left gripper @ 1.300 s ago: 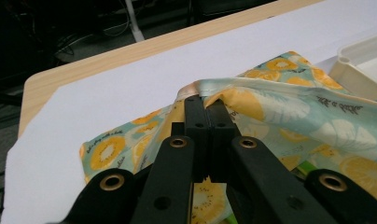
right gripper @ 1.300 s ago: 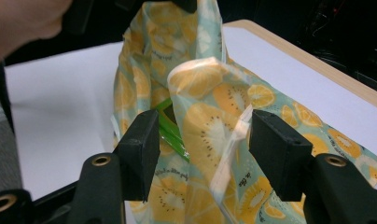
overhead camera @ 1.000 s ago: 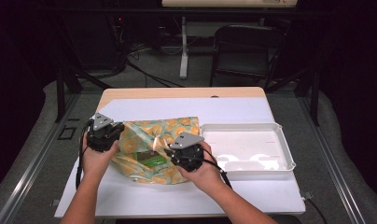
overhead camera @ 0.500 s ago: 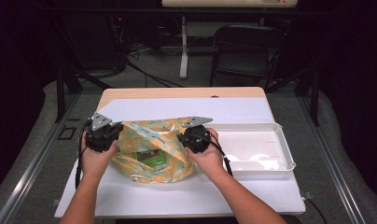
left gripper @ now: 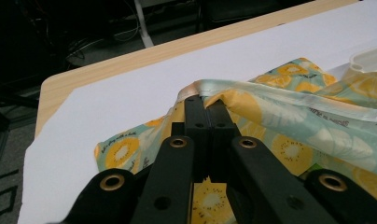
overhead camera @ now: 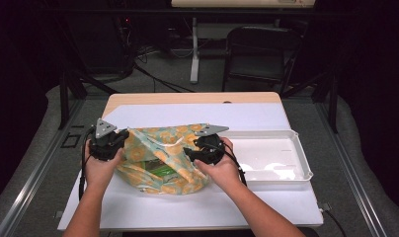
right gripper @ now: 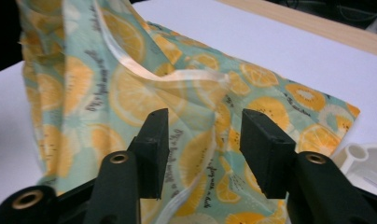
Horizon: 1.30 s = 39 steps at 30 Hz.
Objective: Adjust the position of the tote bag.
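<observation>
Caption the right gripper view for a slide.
Right claw open before the citrus-print bag, white tray corner at right.

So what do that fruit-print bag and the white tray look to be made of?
The bag looks like thin, glossy plastic film or coated fabric: it creases softly, drapes and catches light along its handle strip. The tray looks like rigid moulded white plastic, smooth, with a rolled rim. The left gripper is shut on the bag's edge.

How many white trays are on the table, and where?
1. The white tray lies on the table's right side, next to the fruit-print bag; its corner also shows in the right gripper view. The bag may hide other things.
</observation>
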Motion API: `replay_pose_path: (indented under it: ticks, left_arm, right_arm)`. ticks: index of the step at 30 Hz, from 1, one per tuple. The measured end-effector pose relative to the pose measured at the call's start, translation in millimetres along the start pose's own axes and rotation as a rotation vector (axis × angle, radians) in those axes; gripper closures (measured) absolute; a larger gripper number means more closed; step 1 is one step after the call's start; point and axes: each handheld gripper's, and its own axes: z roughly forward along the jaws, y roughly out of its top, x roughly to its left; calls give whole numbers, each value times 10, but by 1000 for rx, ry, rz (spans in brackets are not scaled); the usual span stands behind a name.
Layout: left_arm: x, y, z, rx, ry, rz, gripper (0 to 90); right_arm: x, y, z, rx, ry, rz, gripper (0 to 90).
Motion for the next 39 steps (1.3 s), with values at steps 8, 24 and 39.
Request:
replay_pose_path:
  ticks: [8, 24, 39]
  left_arm:
    - [-16, 4, 9, 1, -2, 5, 900]
    - [41, -11, -14, -5, 5, -12, 899]
    - [62, -18, -13, -7, 12, -5, 895]
  right_arm:
    - [385, 65, -37, -52, 32, -152, 447]
    - [792, -27, 303, 30, -22, -362, 430]
    - [549, 49, 351, 47, -112, -378, 874]
